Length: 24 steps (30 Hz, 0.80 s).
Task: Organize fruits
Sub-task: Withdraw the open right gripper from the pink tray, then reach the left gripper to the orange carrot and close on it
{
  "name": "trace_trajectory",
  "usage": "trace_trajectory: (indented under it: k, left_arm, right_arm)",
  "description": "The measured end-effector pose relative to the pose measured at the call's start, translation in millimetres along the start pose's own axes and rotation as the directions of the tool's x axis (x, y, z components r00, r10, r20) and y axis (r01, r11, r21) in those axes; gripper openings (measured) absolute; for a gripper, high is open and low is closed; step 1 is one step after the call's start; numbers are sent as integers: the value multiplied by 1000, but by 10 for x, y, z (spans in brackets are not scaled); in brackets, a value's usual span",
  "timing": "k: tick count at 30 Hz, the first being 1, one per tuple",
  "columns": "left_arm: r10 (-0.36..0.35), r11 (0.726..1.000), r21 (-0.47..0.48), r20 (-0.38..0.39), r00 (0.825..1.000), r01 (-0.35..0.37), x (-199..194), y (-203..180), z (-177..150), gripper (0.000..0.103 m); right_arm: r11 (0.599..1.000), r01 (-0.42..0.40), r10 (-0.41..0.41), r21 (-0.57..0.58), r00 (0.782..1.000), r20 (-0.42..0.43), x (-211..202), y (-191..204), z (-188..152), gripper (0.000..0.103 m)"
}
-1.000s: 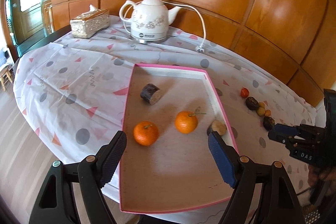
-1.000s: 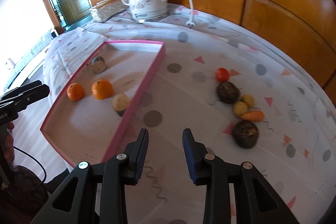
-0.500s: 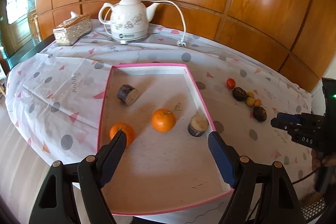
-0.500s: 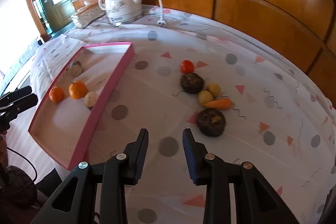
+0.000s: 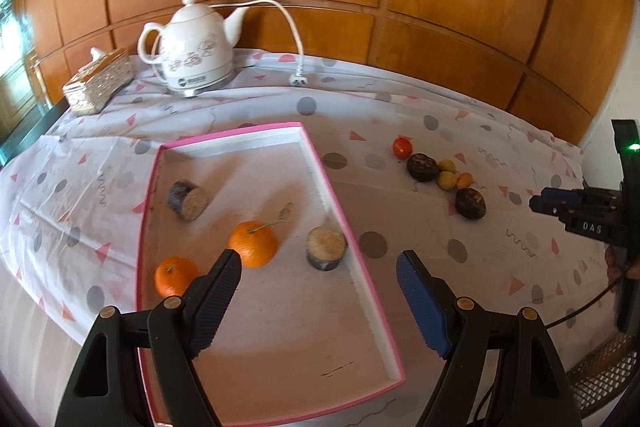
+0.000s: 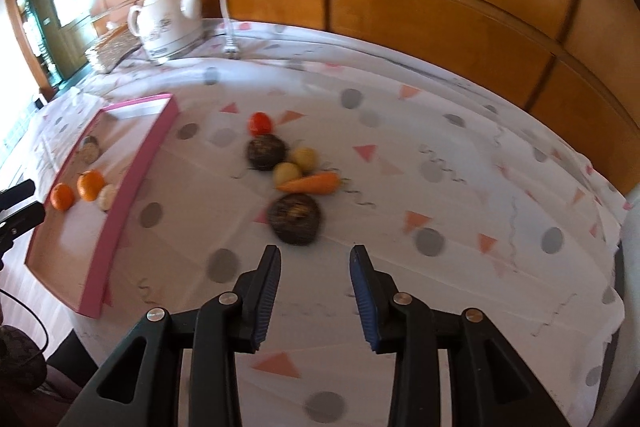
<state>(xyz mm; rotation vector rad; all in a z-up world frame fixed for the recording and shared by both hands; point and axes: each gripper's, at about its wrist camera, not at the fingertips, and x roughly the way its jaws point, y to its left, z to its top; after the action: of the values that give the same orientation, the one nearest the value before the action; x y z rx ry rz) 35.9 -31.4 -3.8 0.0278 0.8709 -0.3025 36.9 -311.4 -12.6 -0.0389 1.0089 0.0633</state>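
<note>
Both tools are hanging released above the fruit-strewn tabletop.
The left tool (image 5: 318, 277) is gaping over the pink-rimmed shallow tray (image 5: 352, 227) holding two oranges (image 5: 253, 243); the right tool (image 6: 315, 269), narrowly parted and gripping nothing, is hovering beside the dark round fruit (image 6: 296, 218) near the tabletop's middle.

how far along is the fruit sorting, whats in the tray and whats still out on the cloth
Partly done. The pink tray already holds two oranges and two dark cut pieces. Nothing is in hand: the left gripper and the right gripper both have empty jaws standing apart. Still out on the tablecloth: a tomato, two dark round fruits, two yellow ones and a carrot.
</note>
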Motion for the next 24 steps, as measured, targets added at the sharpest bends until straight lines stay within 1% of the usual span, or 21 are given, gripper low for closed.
trace_trajectory:
  k: [7, 12, 17, 24]
  left_arm:
    - [-25, 999, 48, -11, 1000, 25, 100, -228, 78, 80]
    - [-35, 997, 71, -25, 999, 37, 181, -349, 123, 80]
    - [-46, 995, 91, -35, 998, 49, 266, -466, 193, 80]
    - [-56, 991, 117, -59, 997, 62, 453, -654, 311, 80]
  right_arm:
    - [992, 104, -102, 75, 994, -34, -6, -553, -59, 36]
    - [969, 184, -175, 165, 982, -69, 0, -1003, -150, 36]
    - [924, 244, -225, 294, 970, -98, -18, -1439, -297, 36]
    - [833, 298, -254, 466, 954, -157, -7, -1901, -502, 36]
